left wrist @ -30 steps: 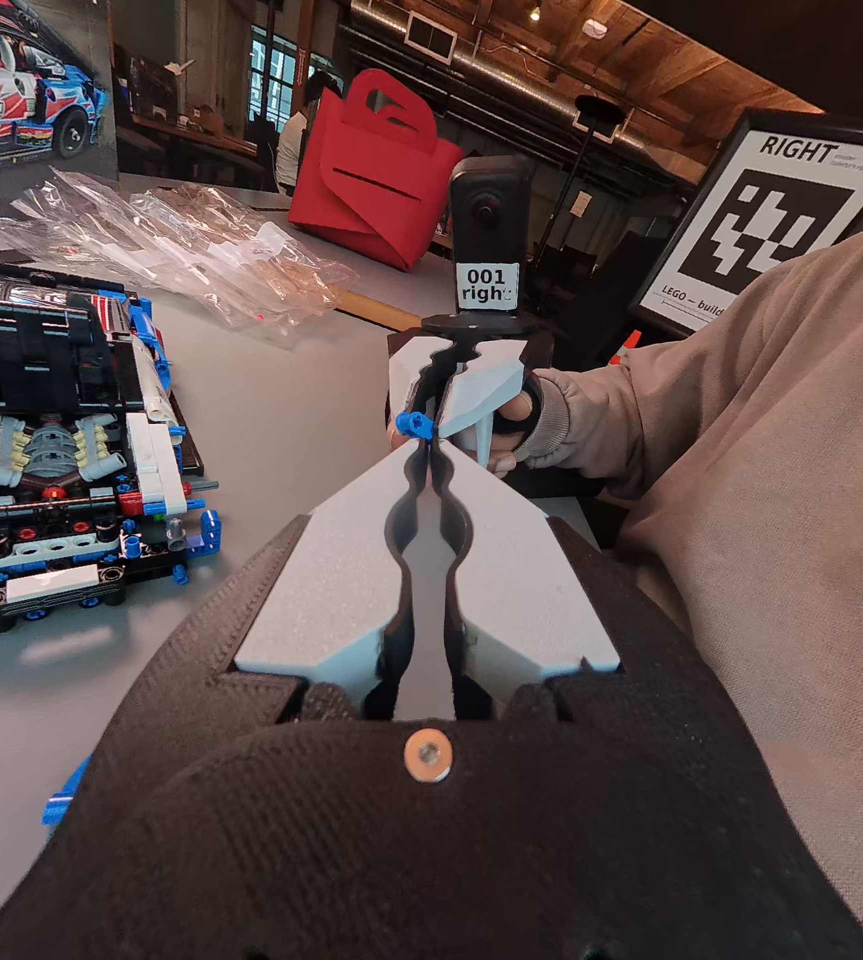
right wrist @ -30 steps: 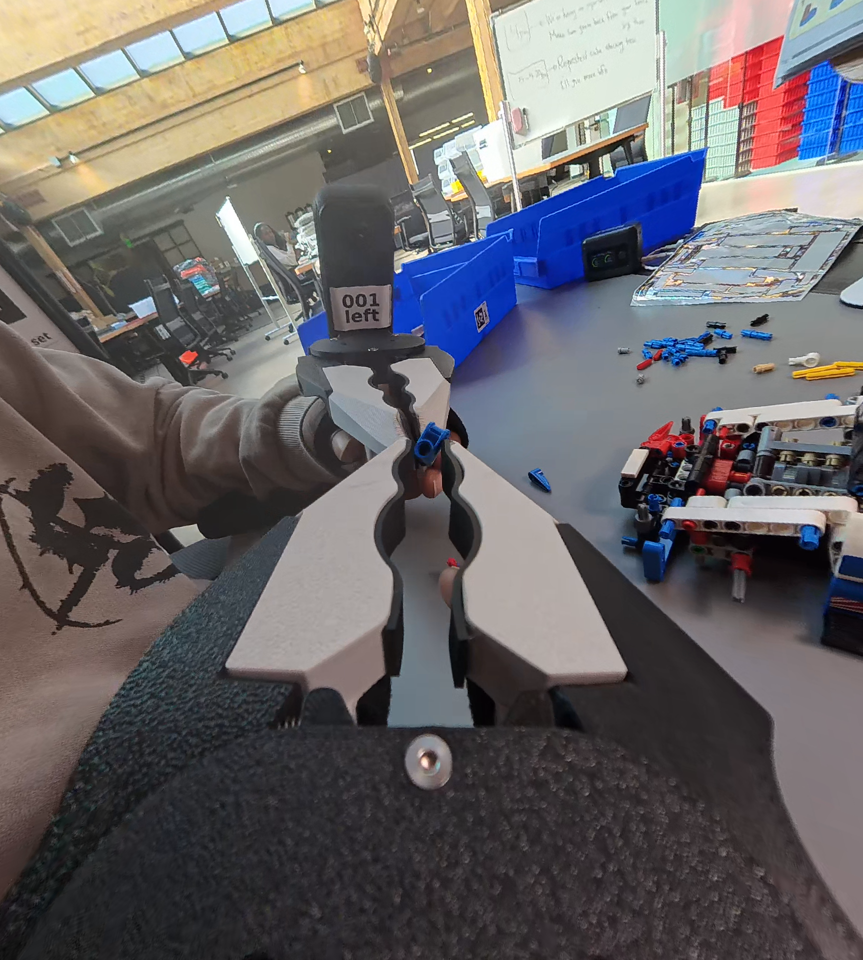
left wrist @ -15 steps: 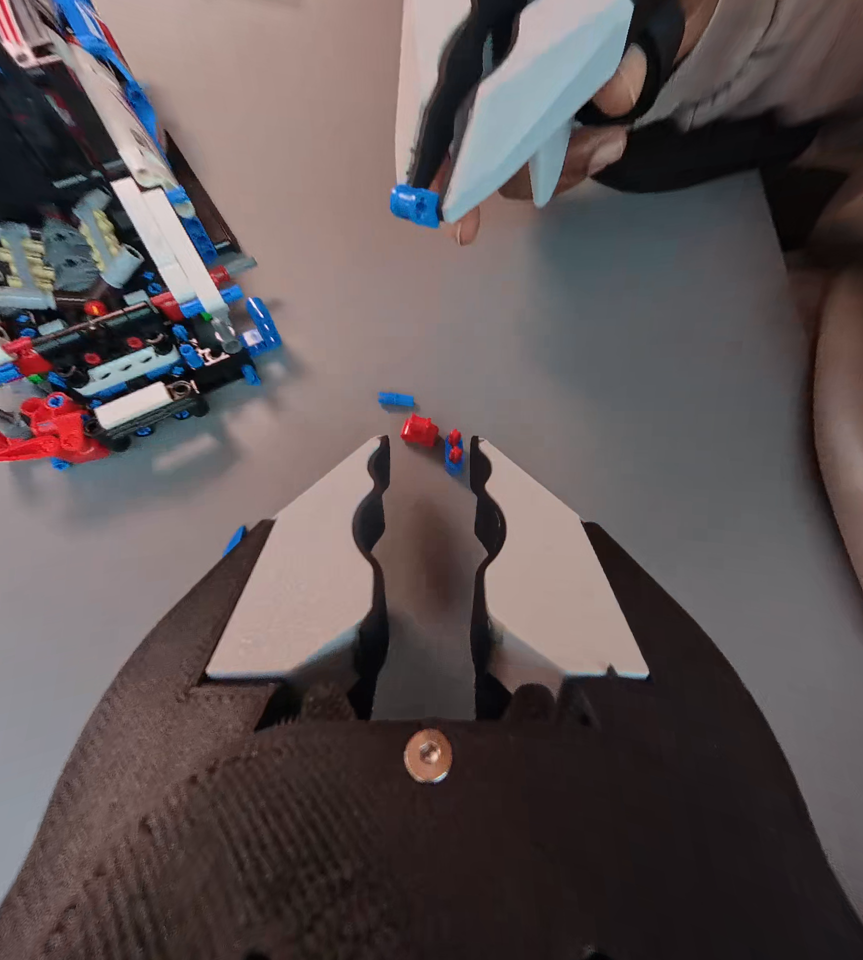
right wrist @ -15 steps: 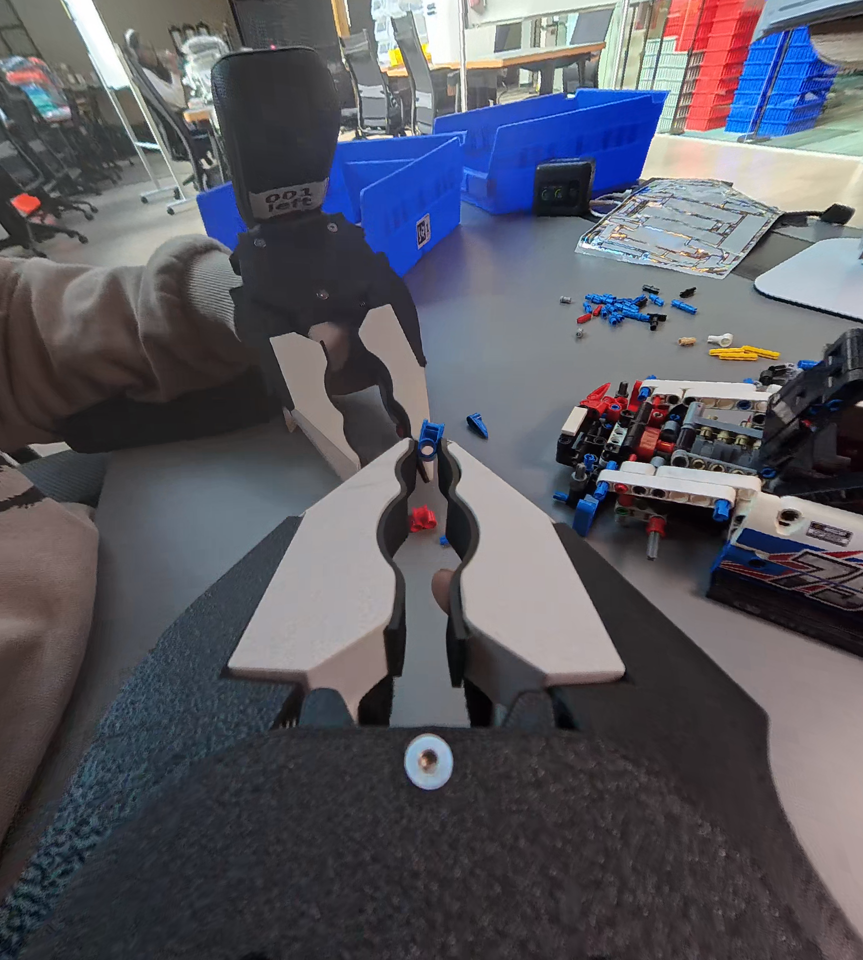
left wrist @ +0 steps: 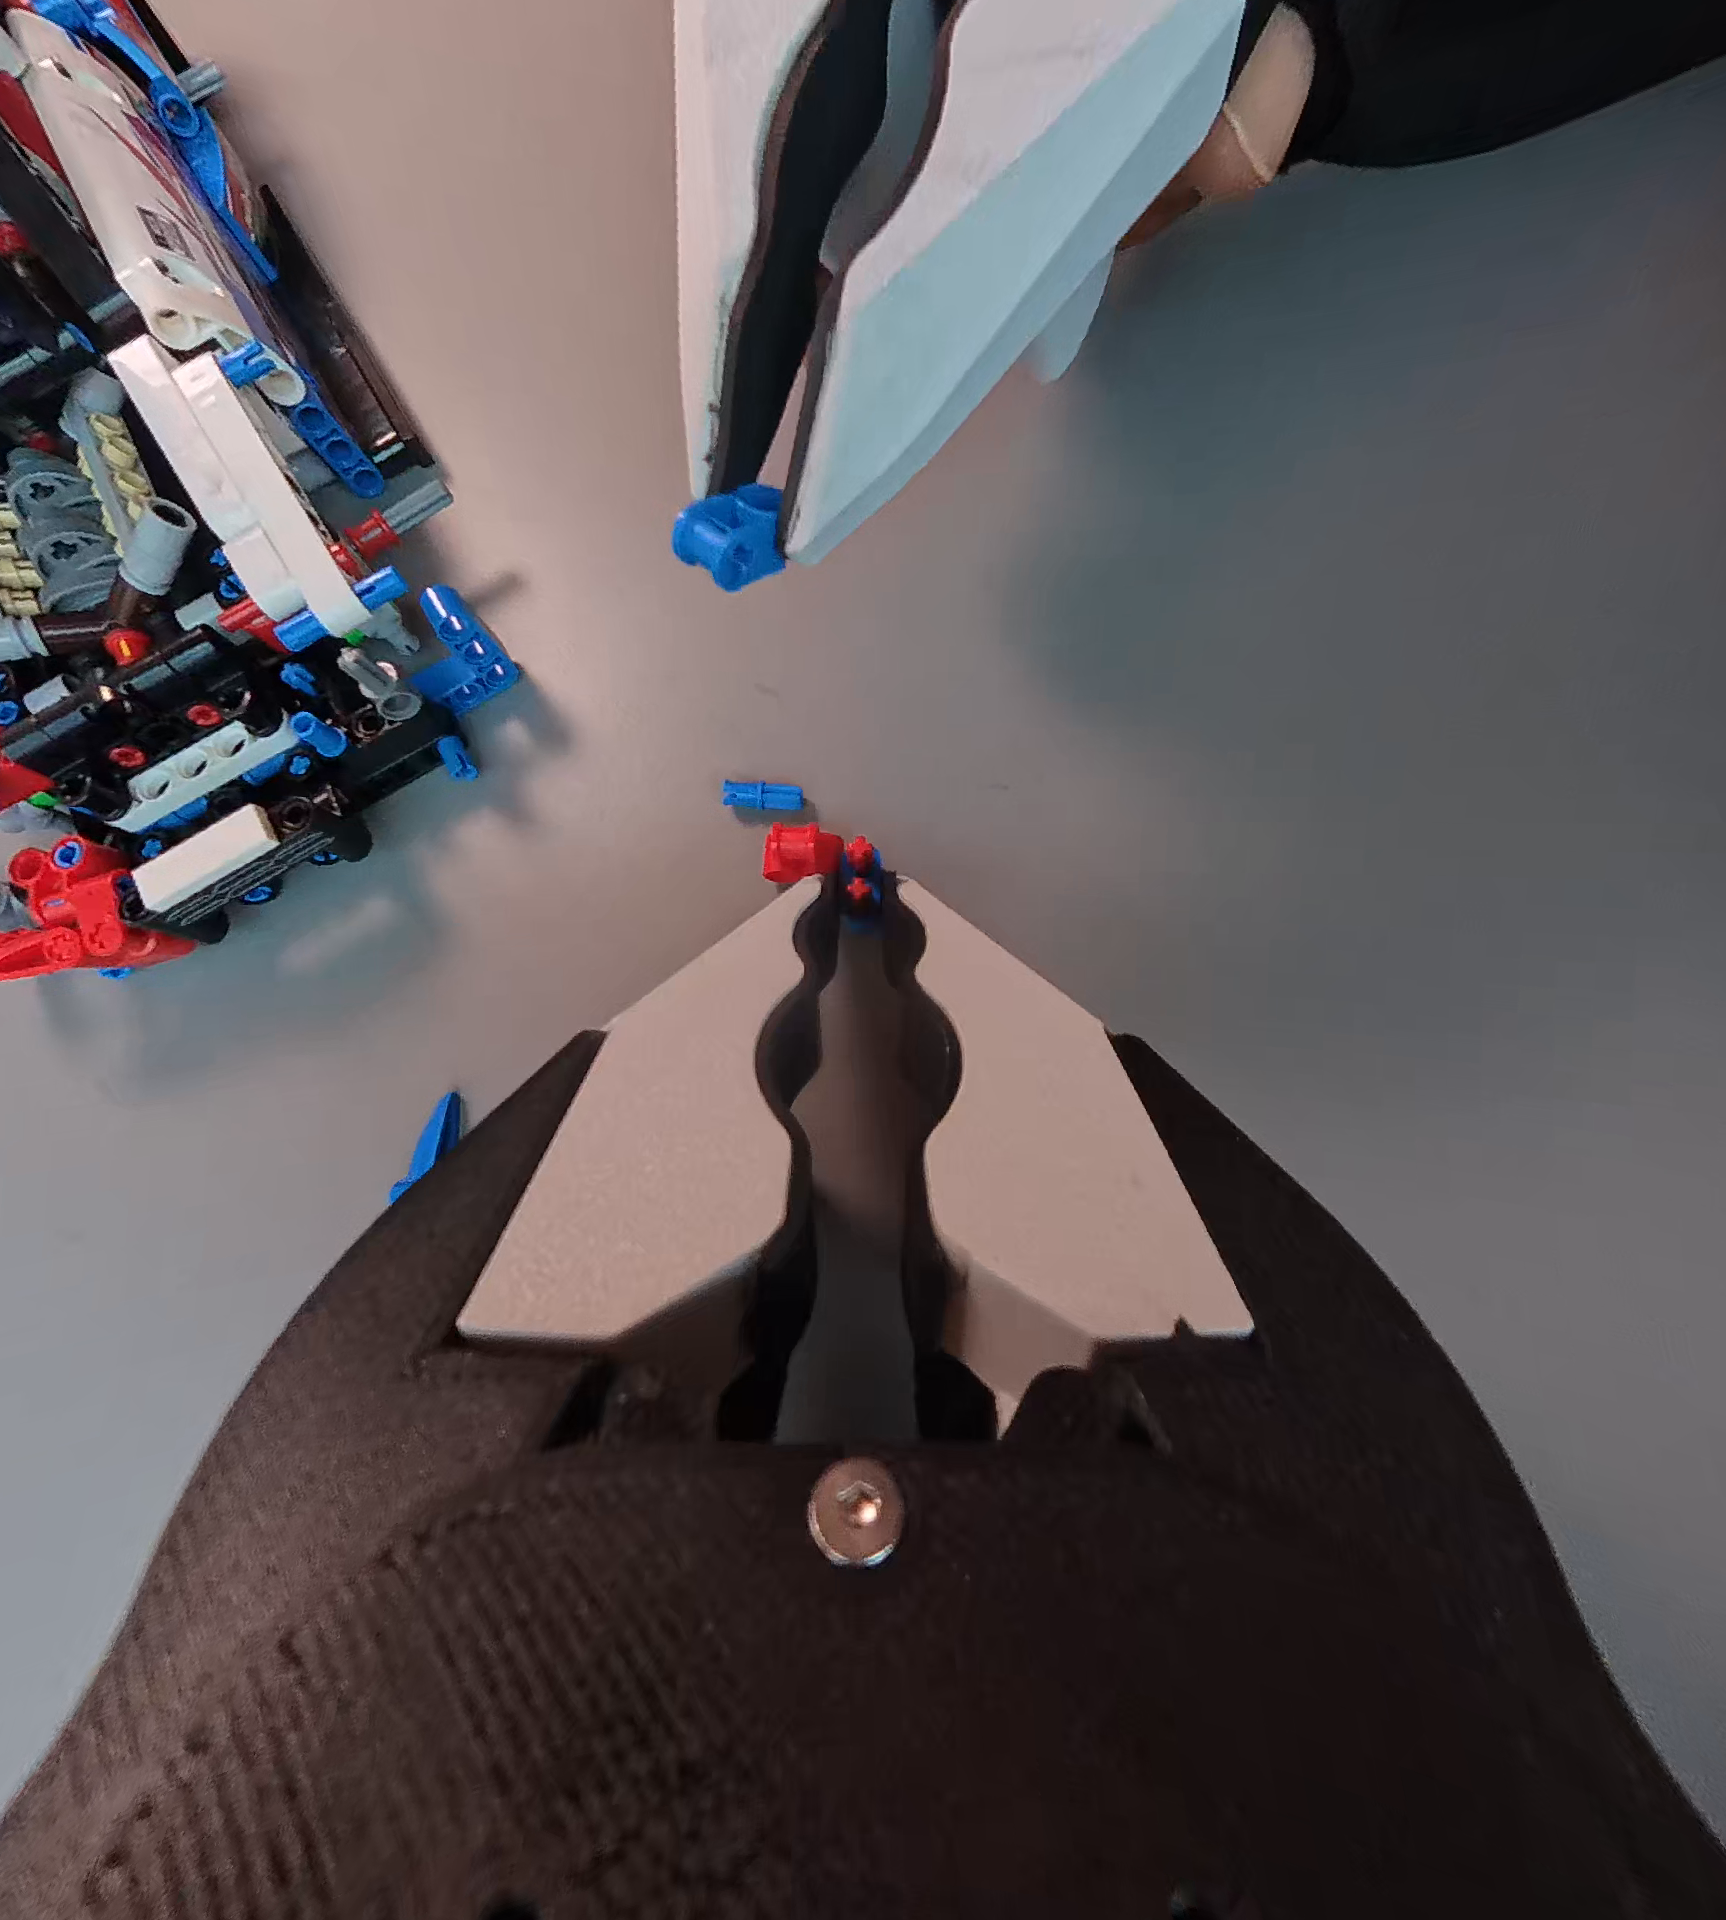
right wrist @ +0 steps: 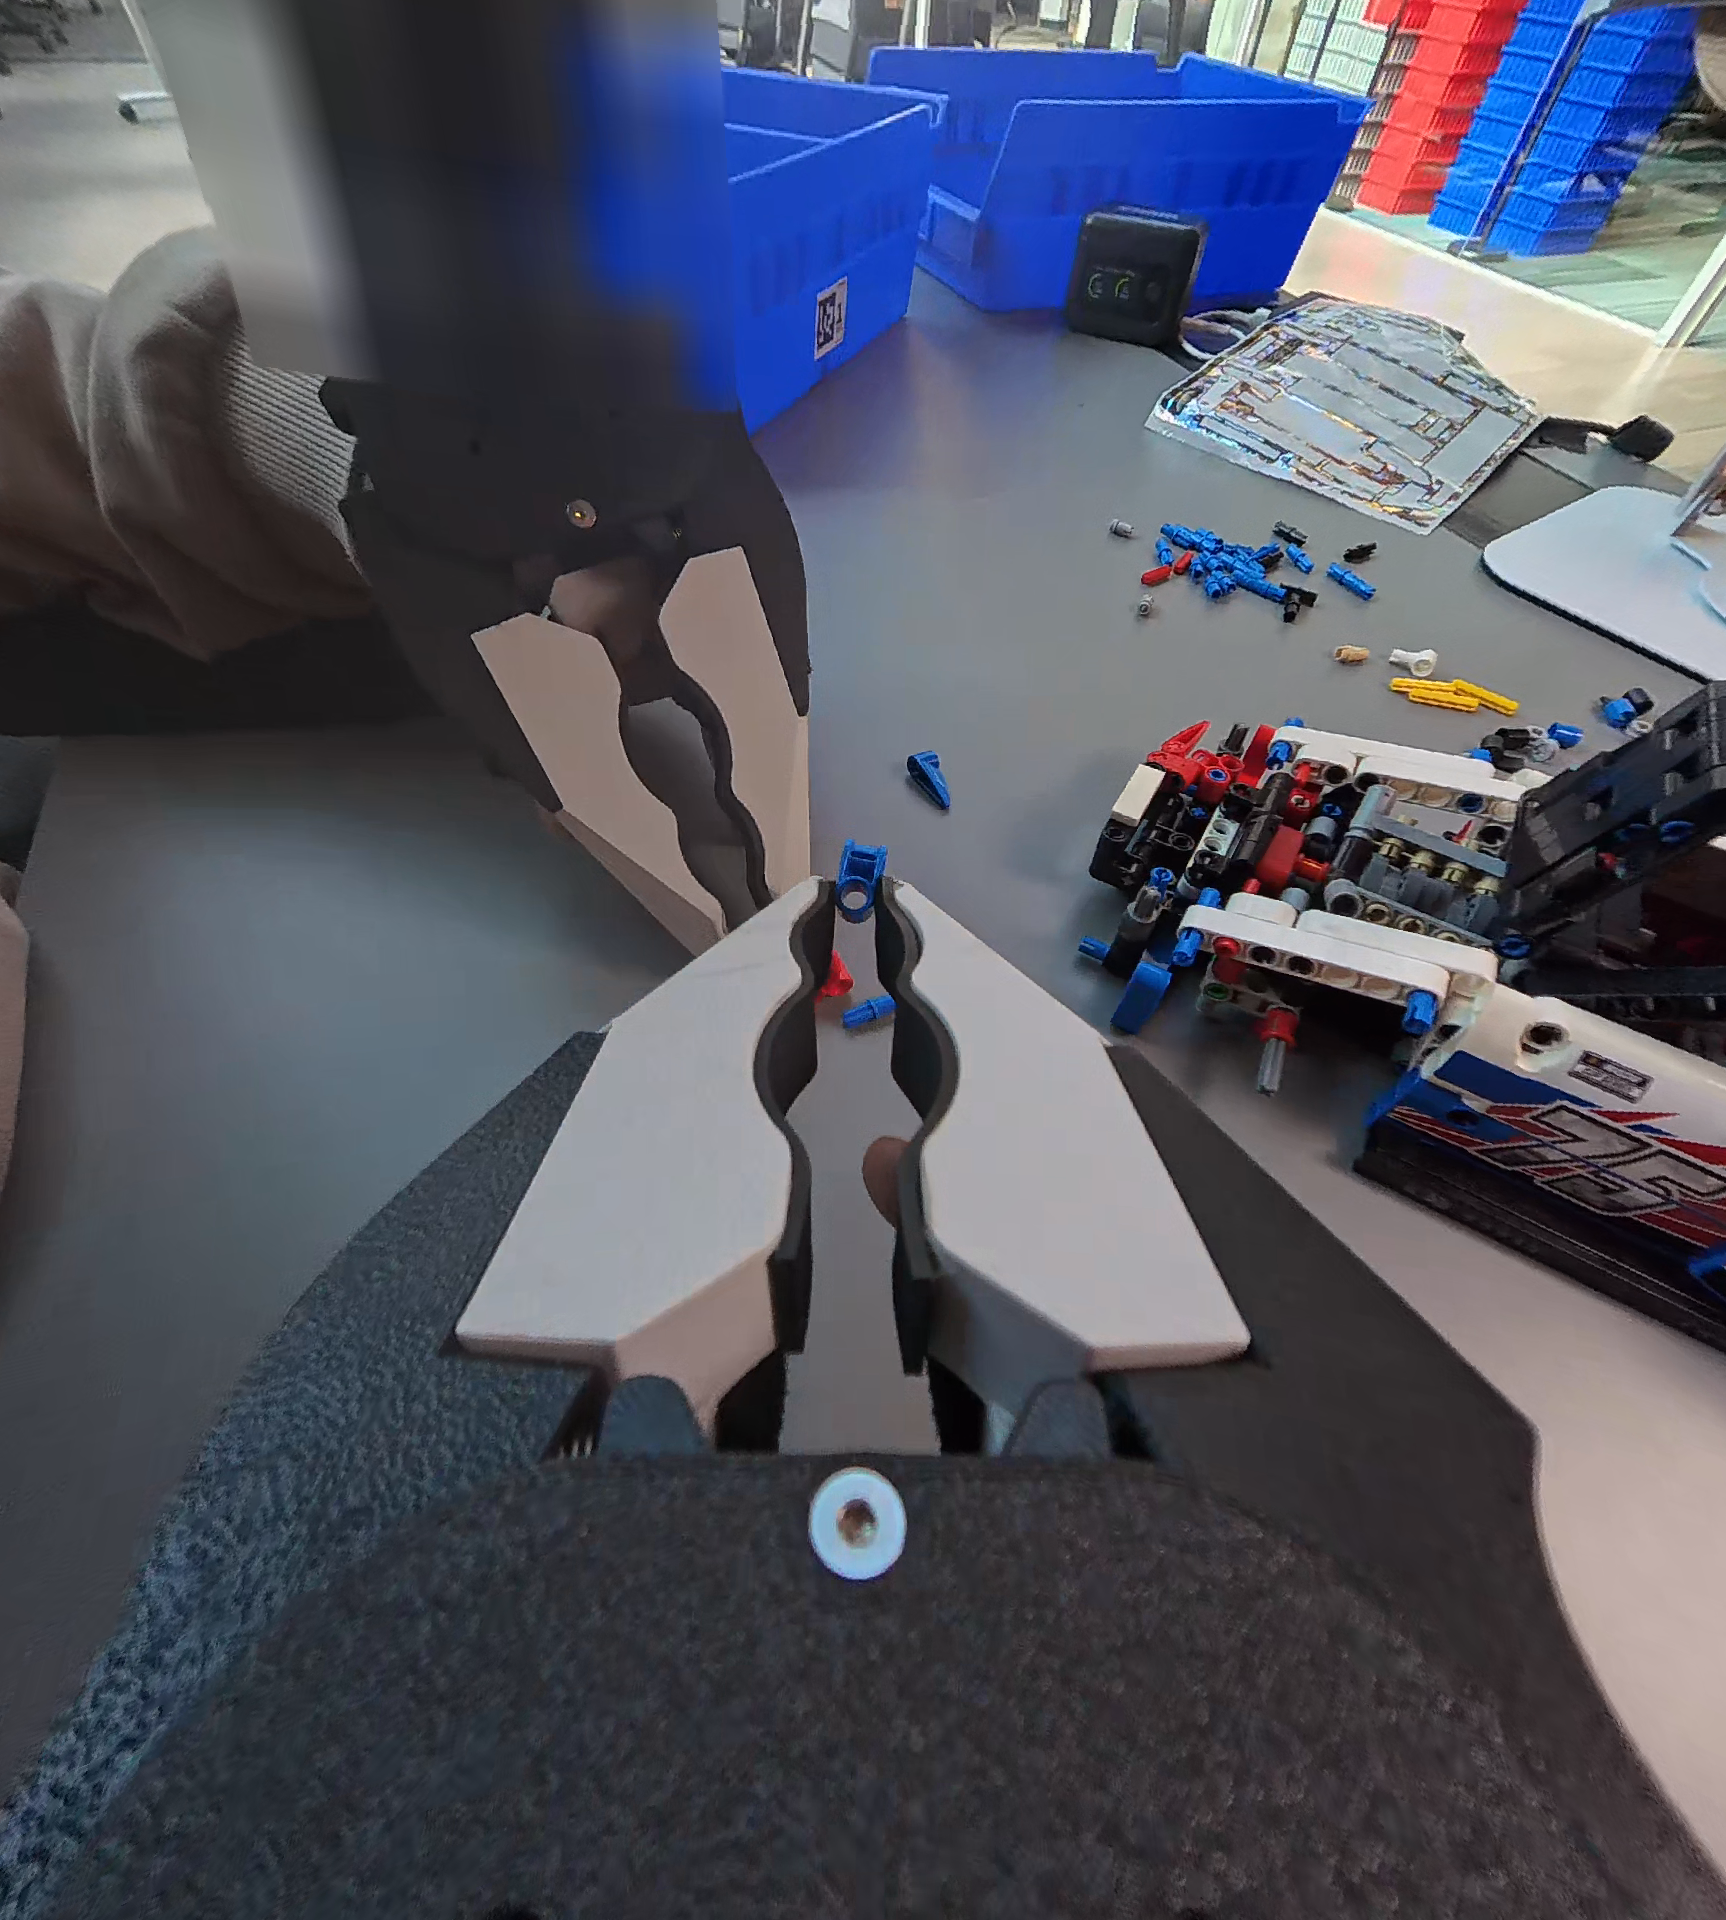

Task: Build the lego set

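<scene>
My left gripper (left wrist: 859, 891) points down at the grey table, its jaws narrowed around a small blue and red piece (left wrist: 861, 883). A red connector (left wrist: 791, 852) and a blue pin (left wrist: 760, 795) lie just beyond its tips. My right gripper (right wrist: 859, 896) is shut on a blue connector (right wrist: 859, 878) and holds it above the table. It also shows at the top of the left wrist view, with the blue connector (left wrist: 731, 540) at its tips. The half-built Lego car (left wrist: 163, 623) stands to the left, and in the right wrist view (right wrist: 1358, 914) to the right.
A loose blue wedge piece (right wrist: 930, 779) lies on the table. Further back are a scatter of small blue, red and yellow parts (right wrist: 1243, 566), a foil sheet (right wrist: 1347, 405) and blue bins (right wrist: 1129, 156). A person's sleeve (right wrist: 111, 468) is at the left. The left gripper's tips are roughly 7 cm from the right gripper's.
My left gripper left the blue connector, tilted down to the table and narrowed its jaws around the small blue and red piece. My right gripper kept the blue connector and lowered.
</scene>
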A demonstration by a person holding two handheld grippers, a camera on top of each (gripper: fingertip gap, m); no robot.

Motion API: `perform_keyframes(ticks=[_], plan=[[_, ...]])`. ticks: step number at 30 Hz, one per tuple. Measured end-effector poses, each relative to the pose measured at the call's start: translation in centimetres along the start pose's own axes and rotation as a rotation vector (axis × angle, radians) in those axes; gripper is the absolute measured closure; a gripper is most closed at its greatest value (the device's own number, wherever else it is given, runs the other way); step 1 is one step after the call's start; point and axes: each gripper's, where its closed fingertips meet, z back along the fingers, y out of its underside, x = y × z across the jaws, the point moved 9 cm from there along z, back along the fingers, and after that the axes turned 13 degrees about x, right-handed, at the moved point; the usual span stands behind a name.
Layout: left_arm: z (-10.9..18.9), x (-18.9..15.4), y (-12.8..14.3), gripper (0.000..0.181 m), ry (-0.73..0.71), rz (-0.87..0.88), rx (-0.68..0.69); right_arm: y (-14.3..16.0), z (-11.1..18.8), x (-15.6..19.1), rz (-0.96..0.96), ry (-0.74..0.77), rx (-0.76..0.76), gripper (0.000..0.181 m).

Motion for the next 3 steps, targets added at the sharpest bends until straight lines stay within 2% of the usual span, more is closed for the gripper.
perform_keyframes(ticks=[1, 3], plan=[[-0.04, 0.02, -0.05, 0.176, -0.001, 0.008, -0.002, 0.03, -0.05, 0.06, 0.011, 0.007, 0.006, 0.177], [-0.1, 0.07, -0.11, 0.176, 0.01, 0.028, -0.012, 0.08, -0.11, 0.13, 0.026, 0.017, 0.014, 0.177]])
